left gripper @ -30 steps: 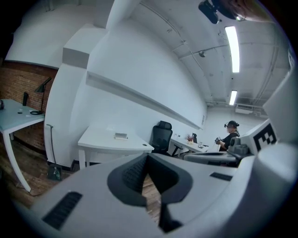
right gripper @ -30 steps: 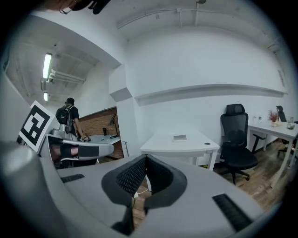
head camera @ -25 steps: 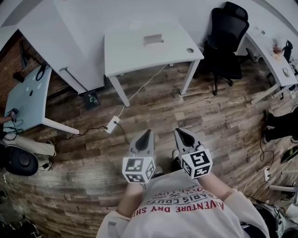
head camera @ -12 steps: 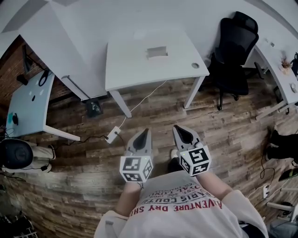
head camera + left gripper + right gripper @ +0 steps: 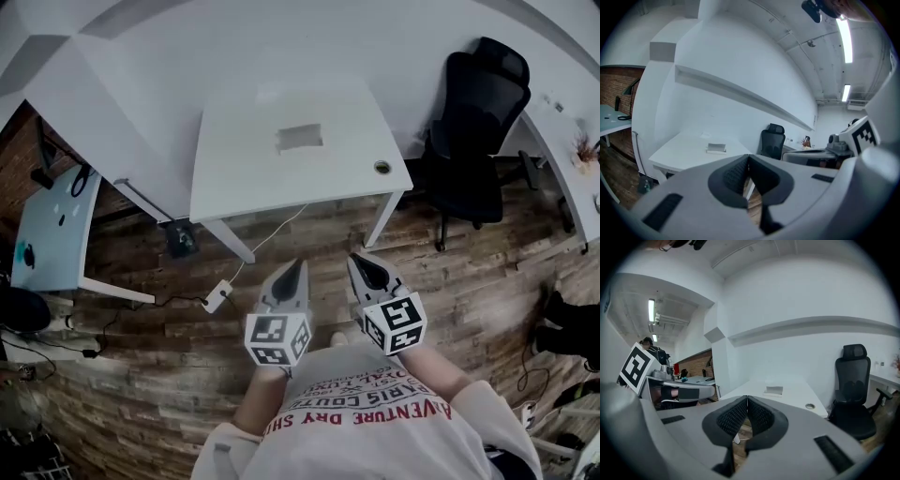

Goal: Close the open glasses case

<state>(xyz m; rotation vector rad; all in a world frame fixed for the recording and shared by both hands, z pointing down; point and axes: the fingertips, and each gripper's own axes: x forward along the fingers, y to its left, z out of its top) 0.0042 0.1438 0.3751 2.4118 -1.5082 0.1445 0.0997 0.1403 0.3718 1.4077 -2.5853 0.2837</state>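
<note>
The glasses case (image 5: 300, 138) lies on the white table (image 5: 239, 173) as a small pale box, lid up; detail is too small to read. It also shows far off in the left gripper view (image 5: 716, 148) and the right gripper view (image 5: 774, 390). My left gripper (image 5: 297, 265) and right gripper (image 5: 356, 260) are held side by side close to the body, over the wooden floor, well short of the table. Both are shut with nothing between the jaws, as seen up close for the left gripper (image 5: 748, 156) and the right gripper (image 5: 747, 398).
A black office chair (image 5: 473, 103) stands right of the table. The table has a cable hole (image 5: 382, 167) near its right front corner. A power strip (image 5: 217, 297) and cables lie on the floor. A pale blue desk (image 5: 52, 220) stands at left.
The view has shifted so the table and case sit more centred and a little nearer. Both grippers stay shut and in the same place before the body.
</note>
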